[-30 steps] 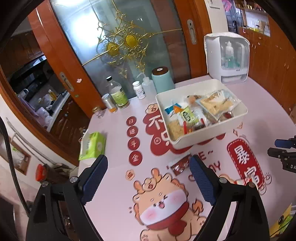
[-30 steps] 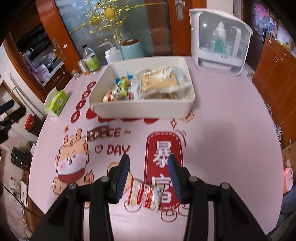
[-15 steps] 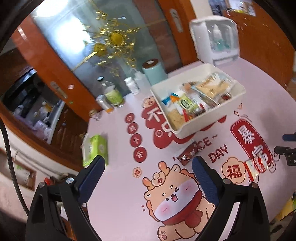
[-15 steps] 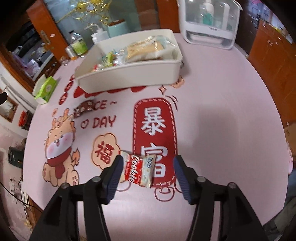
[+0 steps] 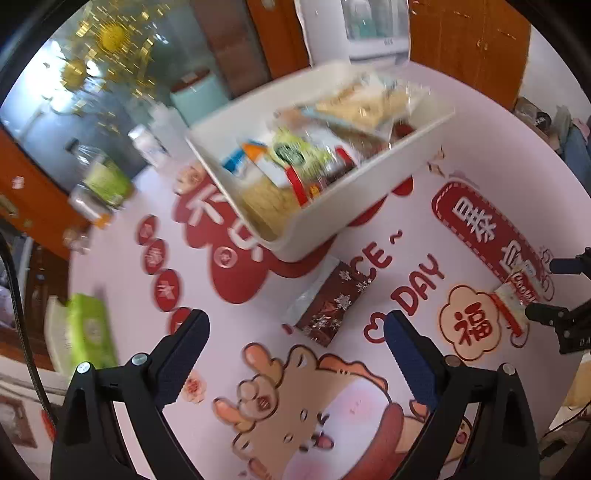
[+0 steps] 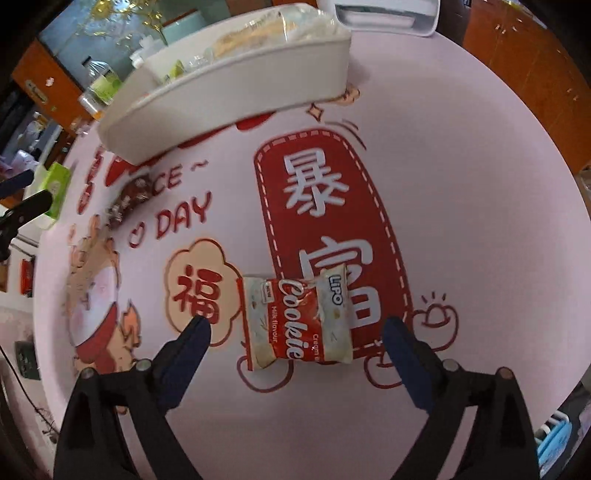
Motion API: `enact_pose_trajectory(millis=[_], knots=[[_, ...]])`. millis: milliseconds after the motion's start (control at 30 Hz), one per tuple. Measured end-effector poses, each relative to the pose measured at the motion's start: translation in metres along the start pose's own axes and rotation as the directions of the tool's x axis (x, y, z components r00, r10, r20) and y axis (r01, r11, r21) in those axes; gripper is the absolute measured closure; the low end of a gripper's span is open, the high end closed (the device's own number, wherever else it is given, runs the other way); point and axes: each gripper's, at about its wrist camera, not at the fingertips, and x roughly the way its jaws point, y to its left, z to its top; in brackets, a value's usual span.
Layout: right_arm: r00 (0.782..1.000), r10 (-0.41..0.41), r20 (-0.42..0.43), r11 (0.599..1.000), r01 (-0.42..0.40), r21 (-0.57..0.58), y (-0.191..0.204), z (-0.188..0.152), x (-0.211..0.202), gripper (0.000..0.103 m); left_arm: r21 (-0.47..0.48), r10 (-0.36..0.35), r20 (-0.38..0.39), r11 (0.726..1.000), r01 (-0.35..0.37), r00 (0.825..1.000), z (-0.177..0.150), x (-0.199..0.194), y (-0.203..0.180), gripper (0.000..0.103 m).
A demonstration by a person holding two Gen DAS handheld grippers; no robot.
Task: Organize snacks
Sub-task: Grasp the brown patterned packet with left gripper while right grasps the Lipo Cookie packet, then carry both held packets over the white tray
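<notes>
A white bin (image 5: 354, 199) holding several snack packets stands on the pink printed table; it also shows in the right wrist view (image 6: 236, 92). A dark brown snack packet (image 5: 328, 306) lies flat just in front of the bin, and my left gripper (image 5: 295, 325) is open right above it. A red and white Cookie packet (image 6: 295, 325) lies flat between the fingers of my open right gripper (image 6: 295, 325). That packet (image 5: 517, 295) and the right gripper's tips show at the right edge of the left wrist view. The brown packet (image 6: 129, 199) shows far left in the right wrist view.
Bottles (image 5: 103, 173), a jar and a teal canister (image 5: 199, 96) stand behind the bin by the glass door. A green tissue pack (image 5: 88, 332) lies at the table's left edge. A white appliance (image 5: 354, 29) stands at the back.
Both grippers have moved down and forward. The left one now hangs over the brown packet. The right one has come down around the Cookie packet, jaws still open.
</notes>
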Motion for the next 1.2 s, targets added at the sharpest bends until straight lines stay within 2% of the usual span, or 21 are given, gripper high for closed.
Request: enact_pose_trajectory(millis=[267,400,500,667,767,867,933,1000,1033,1100,1200], knots=[[0.996,-0.068,-0.049,0.998,0.068,-0.005,0.006,-0.002,0.023,0.008,0.027,-0.068,-0.066,0.997,0.07,0.996,-0.001,0.068,-0.006,0.008],[0.993,-0.081,-0.08,0.996,0.084,0.028,0.0,-0.003,0.033,0.008,0.019,-0.066,-0.071,0.998,0.068,0.995,0.002,0.085,-0.005,0.008],[0.991,-0.114,-0.072,0.993,0.115,0.006,0.002,-0.004,0.035,0.008,-0.003,-0.076,-0.082,0.997,0.076,0.994,0.005,0.095,-0.001,0.008],[0.99,-0.119,-0.079,0.992,0.121,0.023,0.001,-0.007,0.034,0.008,-0.014,-0.096,-0.097,0.995,0.095,0.991,0.004,0.108,0.002,0.009],[0.99,-0.122,-0.077,0.992,0.125,0.036,0.002,-0.002,0.036,0.008,-0.015,-0.116,-0.095,0.993,0.115,0.989,0.004,0.11,0.0,0.019],[0.99,-0.123,-0.069,0.992,0.125,0.033,0.003,-0.001,0.038,0.009,-0.043,-0.171,-0.103,0.985,0.167,0.98,0.003,0.11,0.002,0.034],[0.991,-0.12,-0.055,0.993,0.121,0.017,0.006,-0.001,0.036,0.014,-0.055,-0.172,-0.093,0.984,0.168,0.981,0.002,0.107,0.002,0.052],[0.993,-0.117,-0.035,0.993,0.117,-0.008,0.014,-0.002,0.029,0.03,-0.063,-0.162,-0.094,0.986,0.157,0.982,0.0,0.104,0.002,0.06],[0.993,-0.116,-0.034,0.993,0.115,-0.015,0.016,-0.003,0.029,0.033,-0.077,-0.162,-0.094,0.985,0.155,0.982,-0.001,0.103,0.002,0.065],[0.993,-0.115,-0.023,0.993,0.115,-0.024,0.02,-0.003,0.027,0.045,-0.12,-0.157,-0.089,0.982,0.146,0.984,-0.008,0.097,0.0,0.067],[0.993,-0.119,-0.015,0.993,0.118,-0.03,0.023,-0.003,0.025,0.05,-0.189,-0.153,-0.083,0.973,0.135,0.985,-0.023,0.087,0.001,0.068]])
